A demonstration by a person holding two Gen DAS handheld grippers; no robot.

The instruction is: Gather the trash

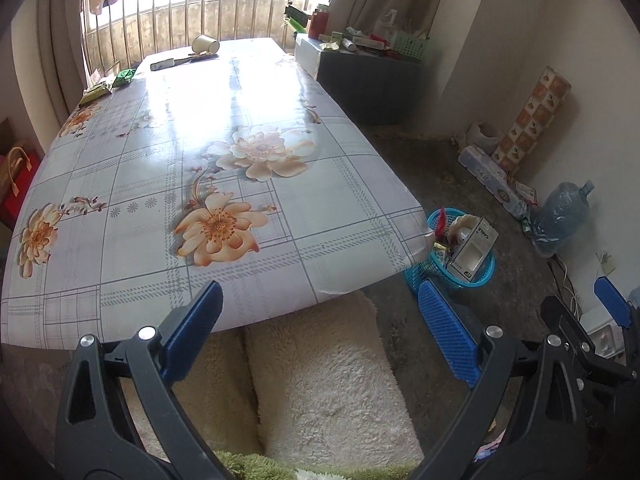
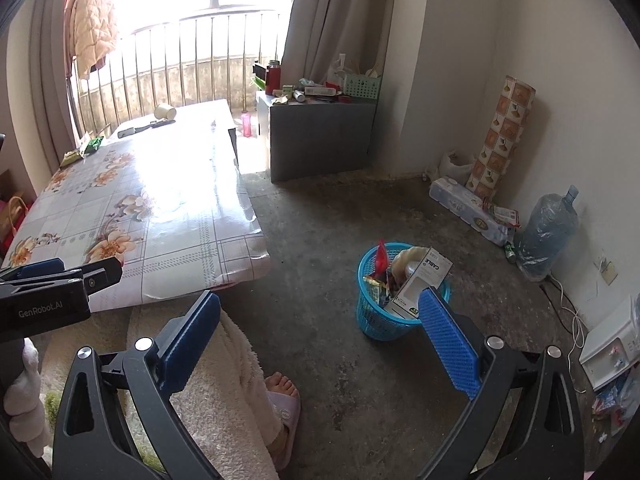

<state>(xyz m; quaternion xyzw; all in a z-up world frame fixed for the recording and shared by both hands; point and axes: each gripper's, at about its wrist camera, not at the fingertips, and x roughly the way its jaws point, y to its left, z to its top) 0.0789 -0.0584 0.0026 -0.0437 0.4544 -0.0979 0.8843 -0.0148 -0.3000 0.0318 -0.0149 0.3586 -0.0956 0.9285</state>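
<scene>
A blue basket (image 1: 480,276) (image 2: 374,320) stands on the floor right of the table, filled with a white box (image 2: 420,284) and wrappers. At the table's far end lie a tipped paper cup (image 1: 205,44) (image 2: 165,111), a white flat item (image 1: 162,64) and green wrappers (image 1: 98,90) (image 2: 82,150). My left gripper (image 1: 320,320) is open and empty, over the table's near edge. My right gripper (image 2: 320,328) is open and empty, above the floor left of the basket; it also shows at the right of the left wrist view (image 1: 600,312).
The table (image 1: 200,160) has a floral cloth. A grey cabinet (image 2: 320,136) with clutter stands at the back. A water jug (image 2: 548,236), a roll (image 2: 504,132) and packs line the right wall. A person's leg in fleece and slippered foot (image 2: 280,396) are below.
</scene>
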